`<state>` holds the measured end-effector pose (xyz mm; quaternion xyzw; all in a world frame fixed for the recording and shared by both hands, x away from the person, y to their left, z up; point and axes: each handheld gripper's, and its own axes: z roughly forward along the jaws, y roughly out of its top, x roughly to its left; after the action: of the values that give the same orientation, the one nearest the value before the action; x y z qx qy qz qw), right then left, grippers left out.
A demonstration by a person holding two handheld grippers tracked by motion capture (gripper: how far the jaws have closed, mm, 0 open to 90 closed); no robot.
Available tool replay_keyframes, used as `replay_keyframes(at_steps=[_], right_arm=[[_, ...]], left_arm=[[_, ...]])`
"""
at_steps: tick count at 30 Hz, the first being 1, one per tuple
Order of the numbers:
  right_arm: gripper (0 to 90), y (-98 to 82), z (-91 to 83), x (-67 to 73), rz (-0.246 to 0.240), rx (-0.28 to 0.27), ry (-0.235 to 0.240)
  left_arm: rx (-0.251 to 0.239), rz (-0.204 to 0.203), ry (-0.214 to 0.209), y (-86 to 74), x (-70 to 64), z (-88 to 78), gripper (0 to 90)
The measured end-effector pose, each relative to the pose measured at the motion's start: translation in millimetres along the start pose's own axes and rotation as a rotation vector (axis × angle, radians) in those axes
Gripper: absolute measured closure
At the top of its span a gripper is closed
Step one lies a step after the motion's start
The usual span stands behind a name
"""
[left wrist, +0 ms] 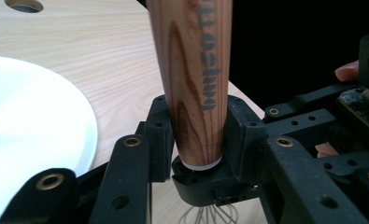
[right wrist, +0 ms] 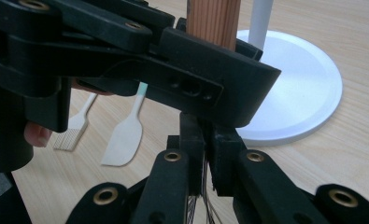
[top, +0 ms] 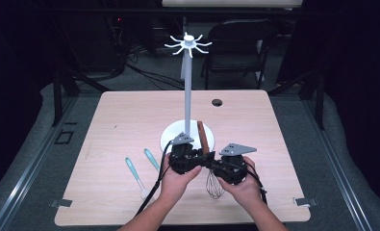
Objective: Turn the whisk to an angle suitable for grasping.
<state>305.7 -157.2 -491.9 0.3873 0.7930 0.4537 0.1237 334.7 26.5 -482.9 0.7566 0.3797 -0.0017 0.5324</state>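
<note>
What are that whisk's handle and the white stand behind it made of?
The whisk handle looks like varnished wood: reddish grain rings show under a slight sheen, with grey lettering printed on it. Its loops look like thin metal wire. The white stand has a smooth matte finish, perhaps painted metal or plastic; I can't tell which.

Grey printed lettering runs lengthwise along the wooden whisk handle (left wrist: 191,70), just above the left gripper (left wrist: 198,135) whose jaws flank it. It stands sideways and cannot be read for certain.

Dark room, black folding chair (top: 240,45), grey floor (top: 29,139), floor cables (top: 149,74)
</note>
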Motion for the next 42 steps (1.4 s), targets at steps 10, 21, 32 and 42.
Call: replay_keyframes(at_steps=[10, 21, 32, 42], right_arm=[[85.0, 1.2, -1.7, -0.2, 0.006, -0.019, 0.018], [74.8, 1.2, -4.8, -1.0, 0.02, -0.035, 0.017], [70.1, -0.8, -7.8, -5.5, 0.023, -0.028, -0.005], [68.5, -7.0, -7.2, -16.4, 0.063, -0.027, -0.028]], left_arm=[[-0.007, 0.022, -0.009, 3.9, -4.0, -3.7, 68.8], [0.001, 0.073, 0.025, 14.2, -2.6, -12.8, 69.6], [0.002, 0.122, 0.101, 29.5, 6.9, -28.8, 70.1], [0.001, 0.178, 0.157, 58.1, 8.9, -48.5, 70.3]])
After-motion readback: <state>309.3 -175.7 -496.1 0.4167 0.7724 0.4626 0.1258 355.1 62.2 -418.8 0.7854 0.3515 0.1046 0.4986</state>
